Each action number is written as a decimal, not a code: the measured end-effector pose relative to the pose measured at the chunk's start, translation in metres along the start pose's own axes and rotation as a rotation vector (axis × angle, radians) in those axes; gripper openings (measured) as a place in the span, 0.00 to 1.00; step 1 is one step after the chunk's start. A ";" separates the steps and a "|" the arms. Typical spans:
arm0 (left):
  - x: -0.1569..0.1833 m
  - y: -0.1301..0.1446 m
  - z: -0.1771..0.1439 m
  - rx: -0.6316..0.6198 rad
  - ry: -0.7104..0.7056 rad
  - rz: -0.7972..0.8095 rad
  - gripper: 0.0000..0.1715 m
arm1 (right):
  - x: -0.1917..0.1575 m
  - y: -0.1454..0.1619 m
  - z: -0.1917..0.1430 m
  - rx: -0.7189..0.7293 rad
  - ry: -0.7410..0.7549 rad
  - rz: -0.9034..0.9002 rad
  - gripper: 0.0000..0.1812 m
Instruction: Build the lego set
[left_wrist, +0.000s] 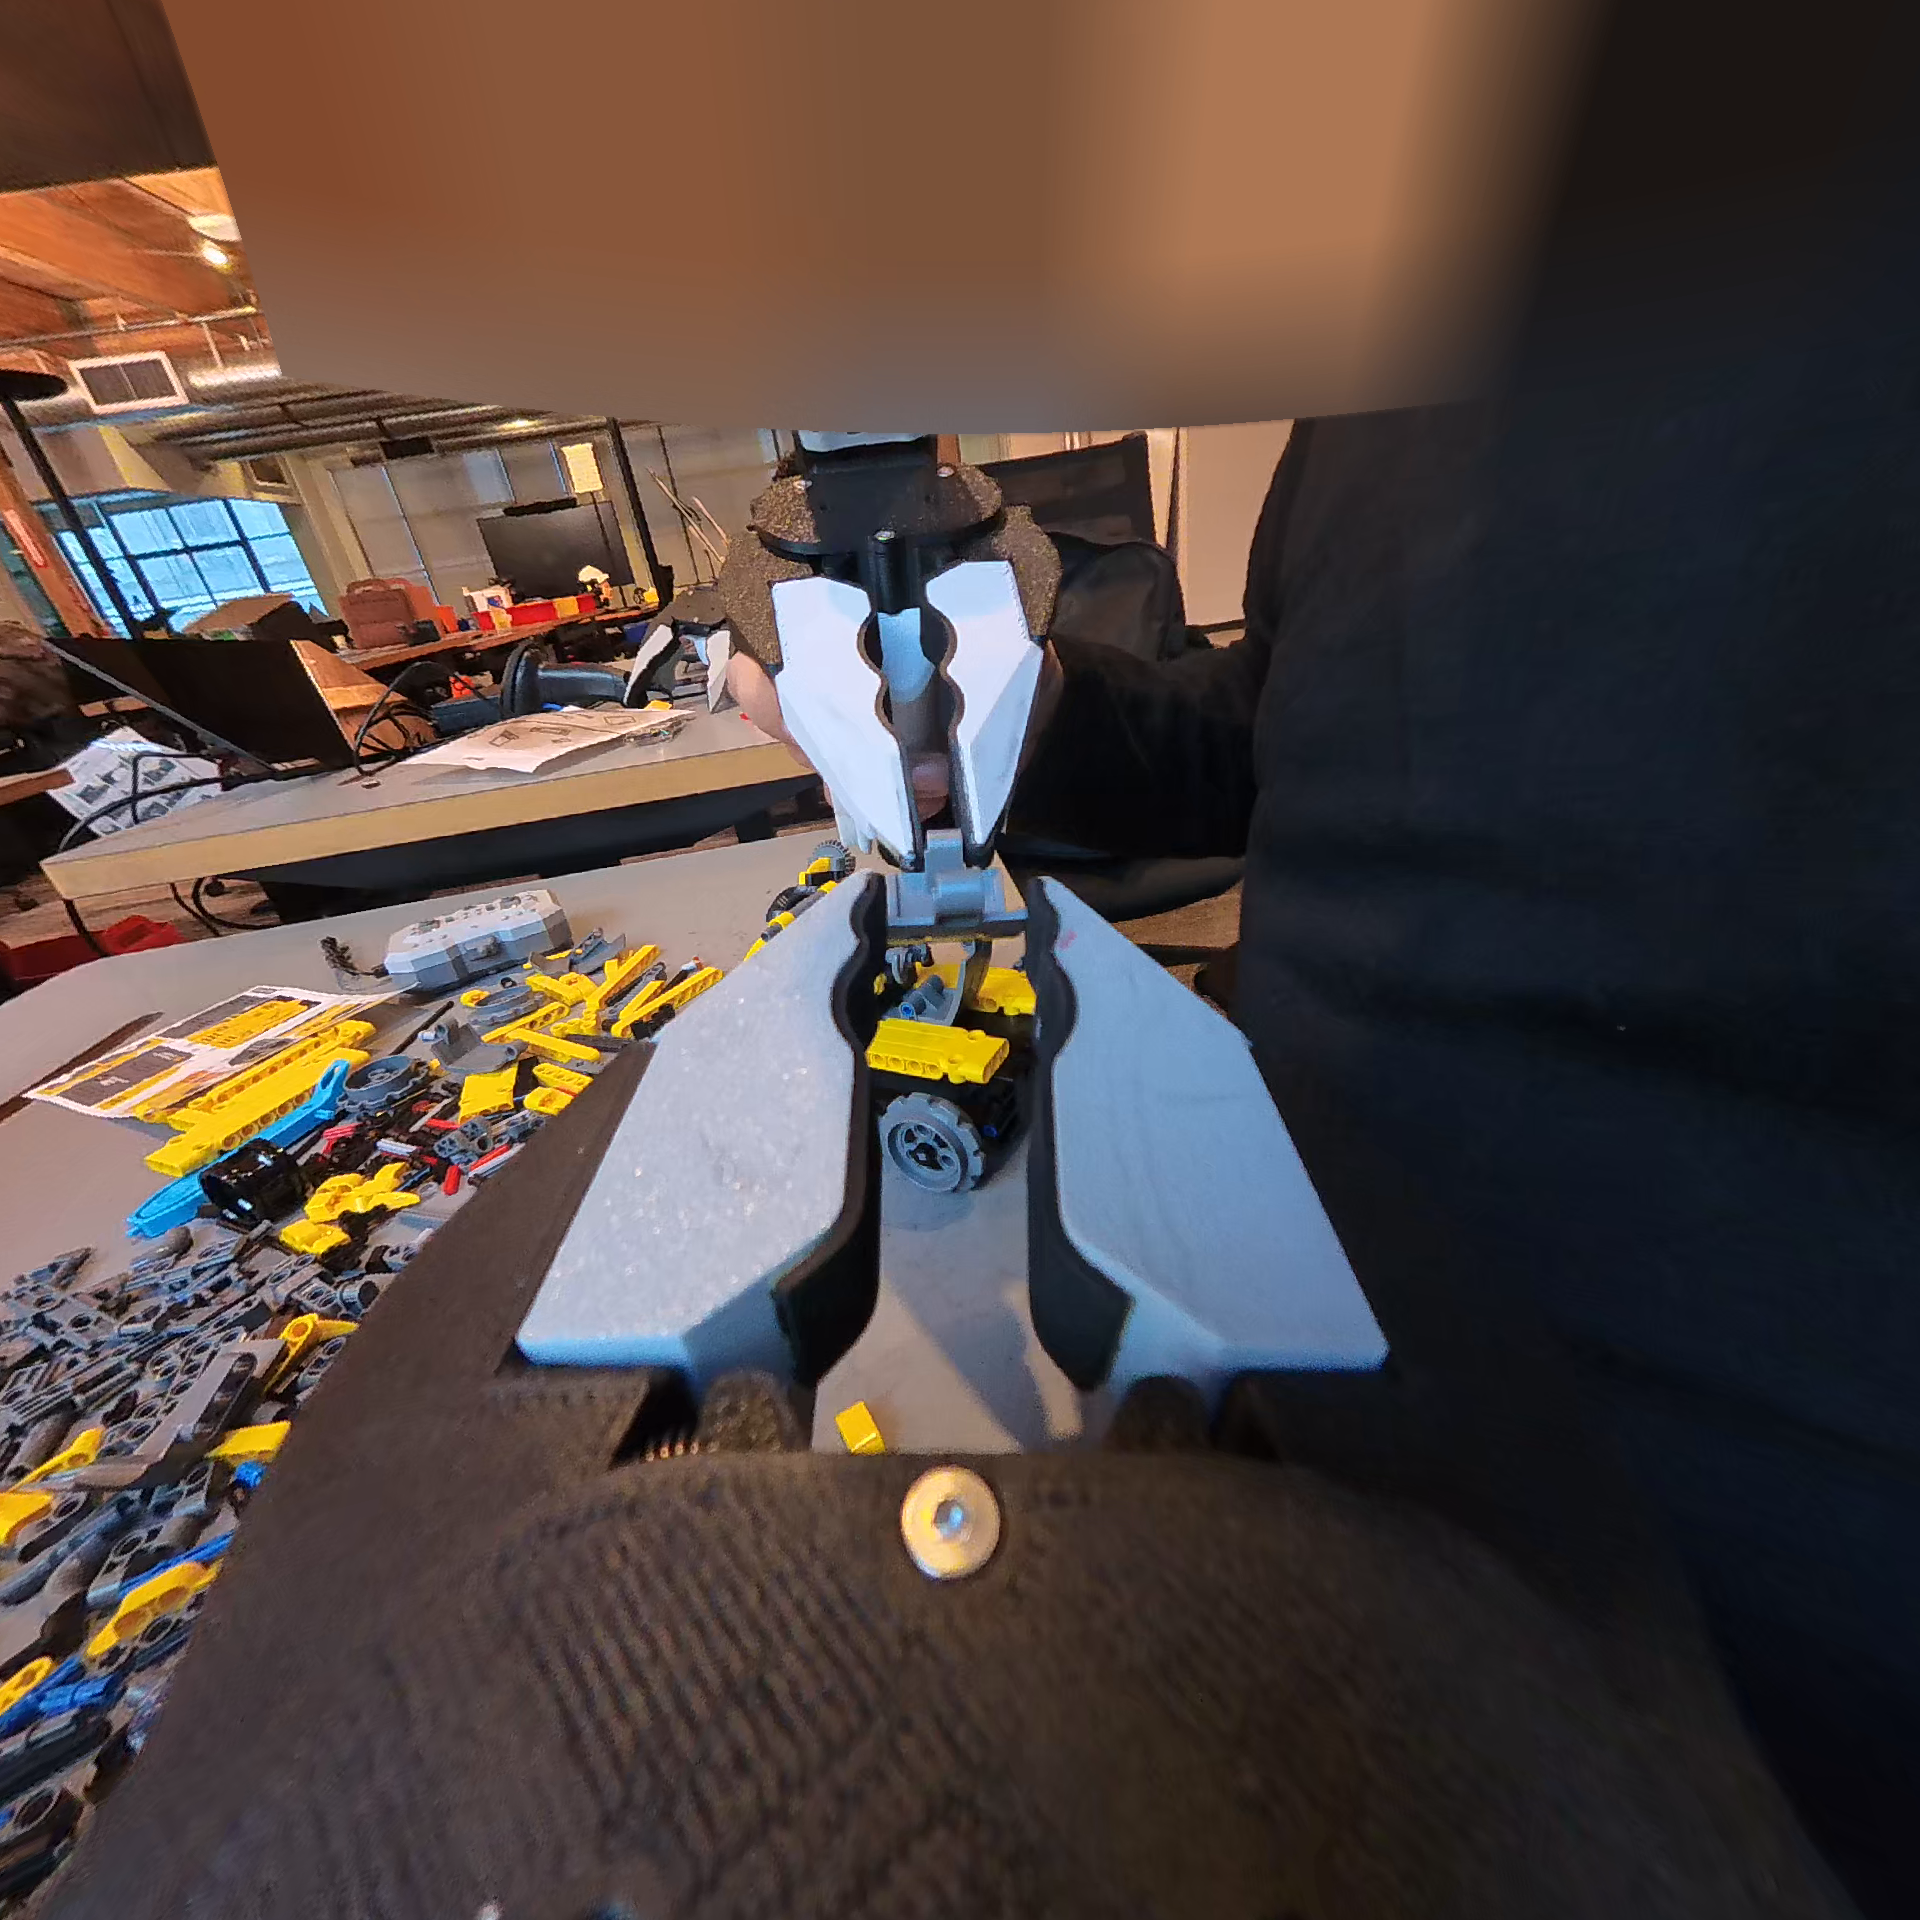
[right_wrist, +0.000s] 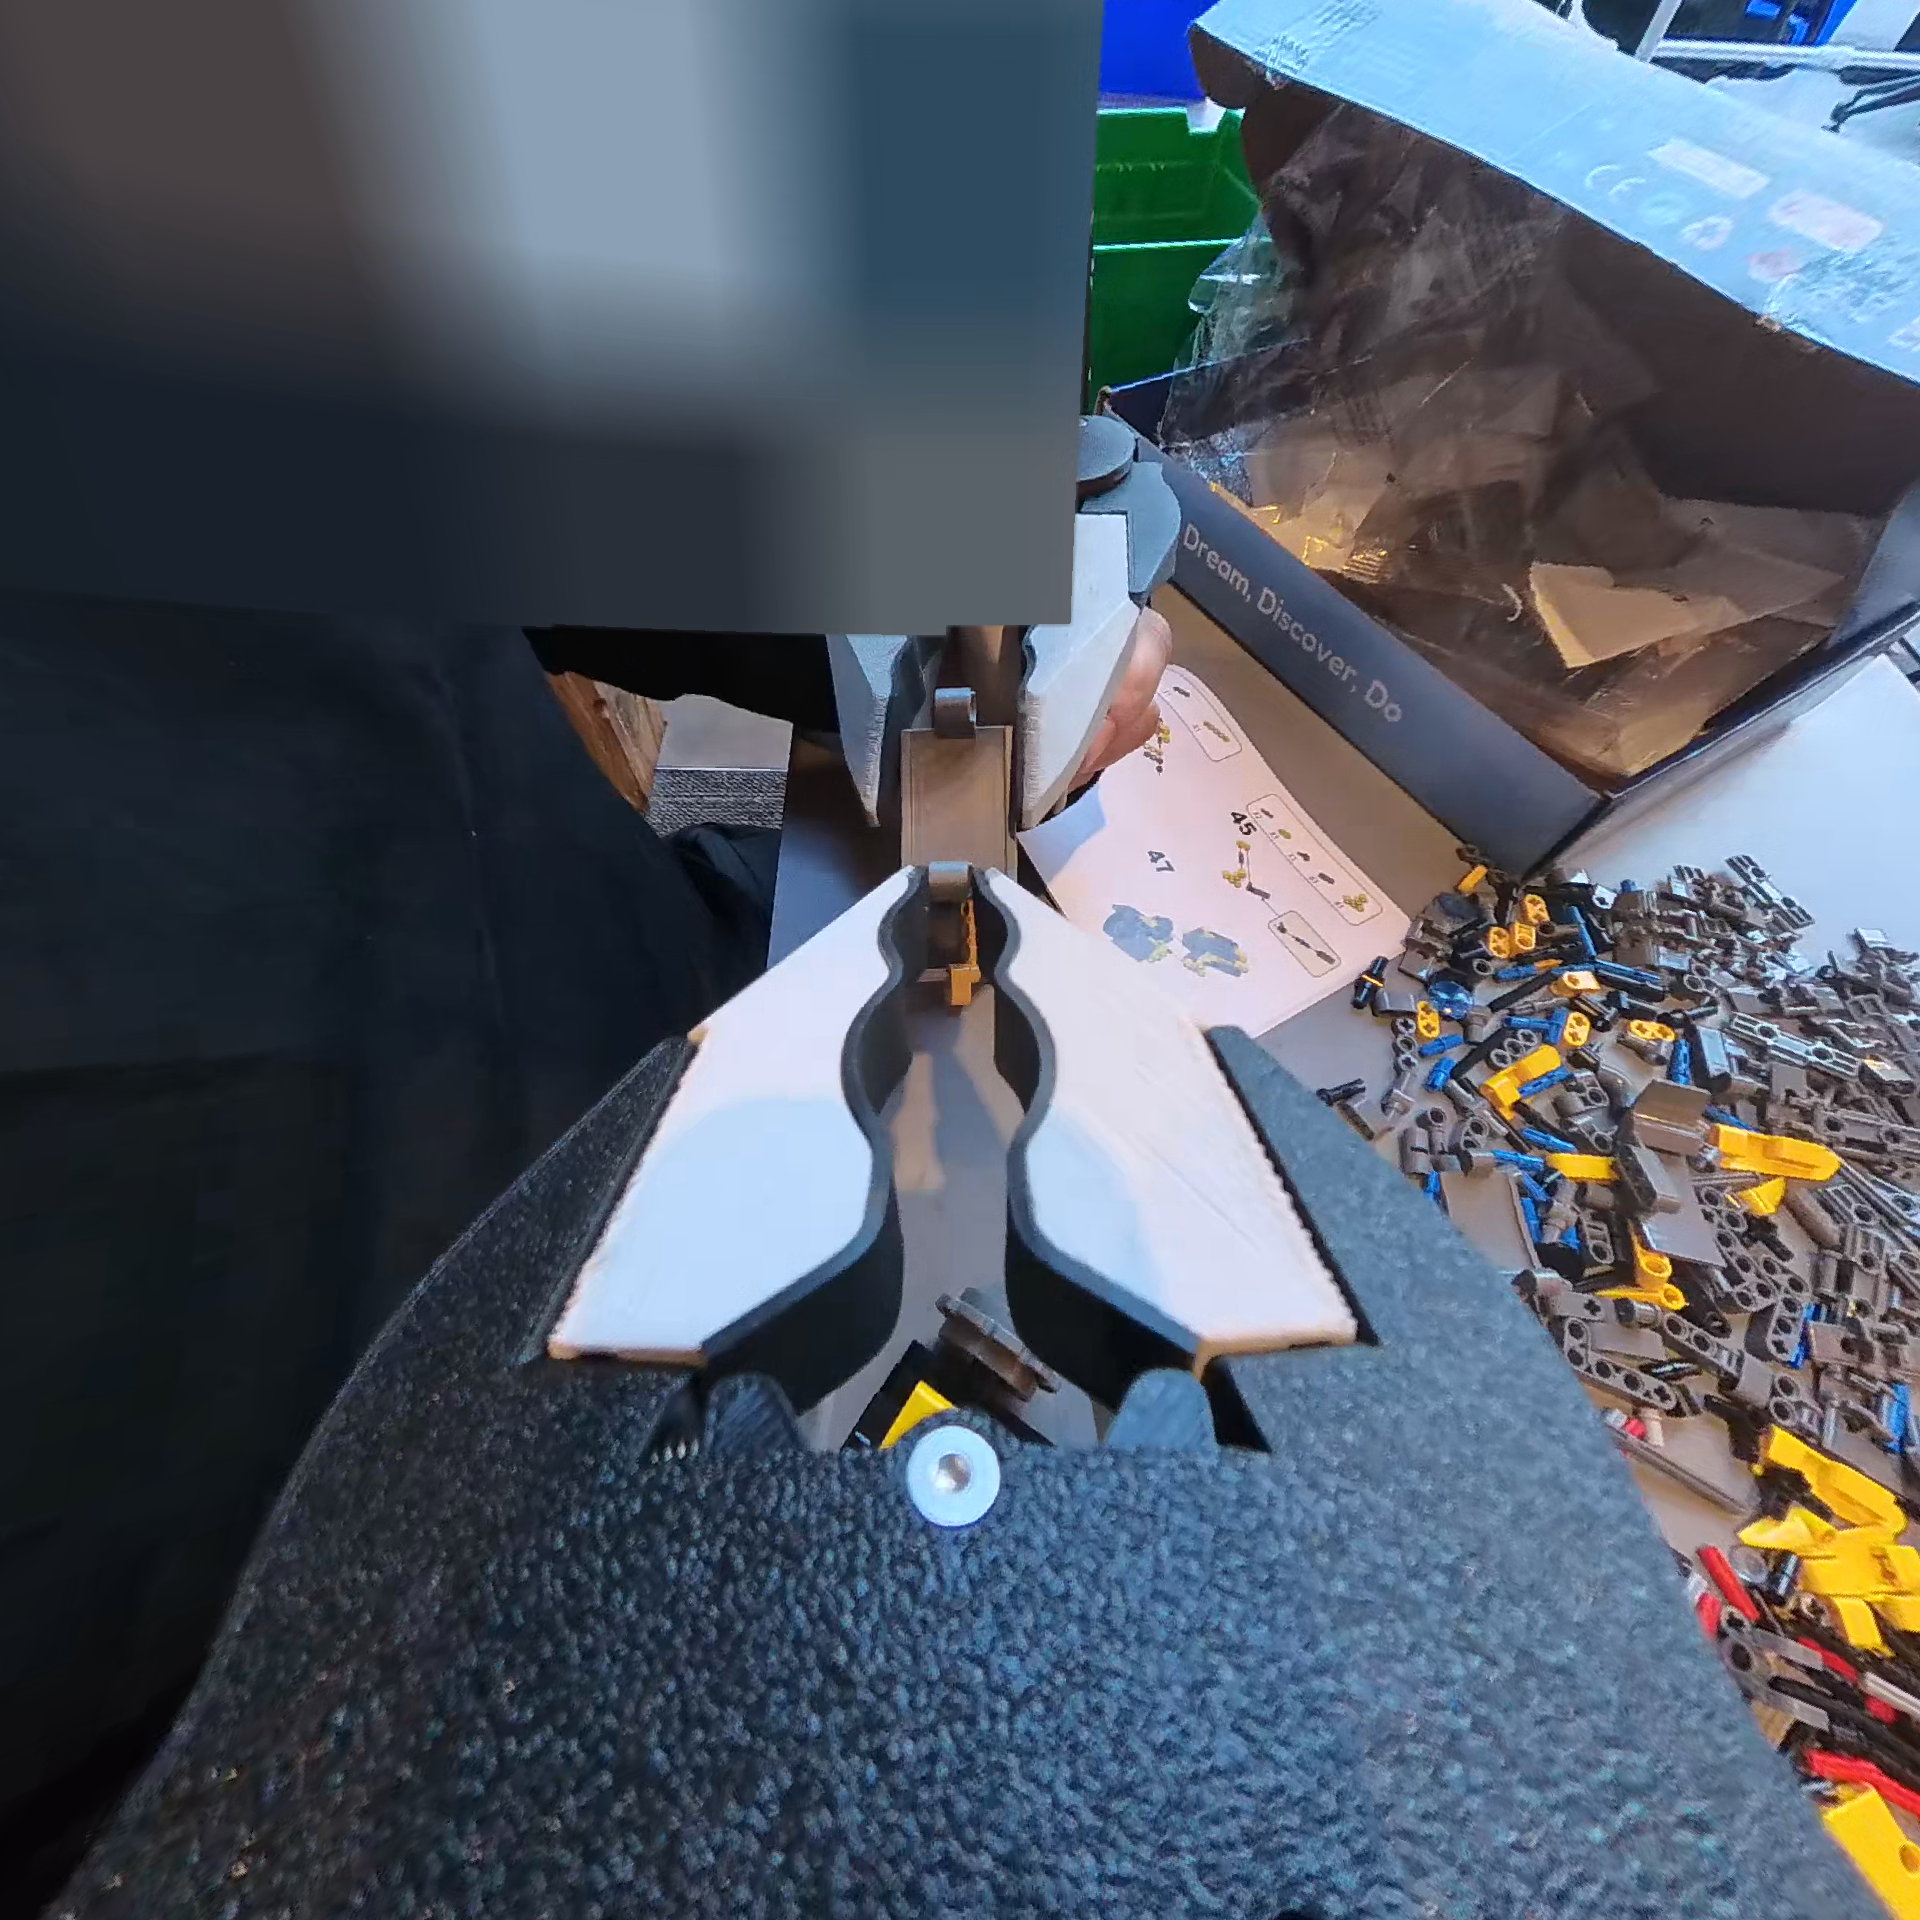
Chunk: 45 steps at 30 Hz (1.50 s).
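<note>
You are holding the model (left_wrist: 940, 1049), a small yellow-and-black brick vehicle with a grey wheel, between the fingers of your left gripper (left_wrist: 954, 894), and it is hanging just above the table (left_wrist: 665, 925). A grey panel (left_wrist: 951, 896) is standing at the model's top, touching the left fingertips on both sides. Your right gripper (left_wrist: 940, 857) is pinching the panel's upper tab from the far side, its white fingers nearly closed. In the right wrist view the panel (right_wrist: 956, 800) is showing as a flat grey strip running between the two grippers.
</note>
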<state>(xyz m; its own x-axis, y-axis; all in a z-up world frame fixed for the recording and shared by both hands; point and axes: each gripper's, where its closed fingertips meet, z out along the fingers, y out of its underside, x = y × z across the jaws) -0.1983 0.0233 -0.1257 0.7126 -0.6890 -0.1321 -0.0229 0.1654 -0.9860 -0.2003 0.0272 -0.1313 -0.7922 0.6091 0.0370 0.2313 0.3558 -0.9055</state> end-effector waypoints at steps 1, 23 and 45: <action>0.000 0.000 0.000 0.003 0.000 -0.001 0.15 | 0.000 0.000 0.000 -0.001 0.004 -0.004 0.04; -0.059 0.001 -0.074 -0.168 -0.465 -0.195 0.27 | 0.090 0.055 -0.030 -0.220 0.268 0.072 0.04; -0.029 0.026 -0.128 -0.231 -1.058 0.123 0.27 | 0.204 0.159 -0.112 -0.456 0.509 0.428 0.04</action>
<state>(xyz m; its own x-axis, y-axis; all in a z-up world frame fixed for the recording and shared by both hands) -0.3096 -0.0424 -0.1605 0.9363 0.2978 -0.1860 -0.1882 -0.0215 -0.9819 -0.2621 0.2878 -0.2198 -0.2536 0.9672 0.0132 0.7515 0.2056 -0.6269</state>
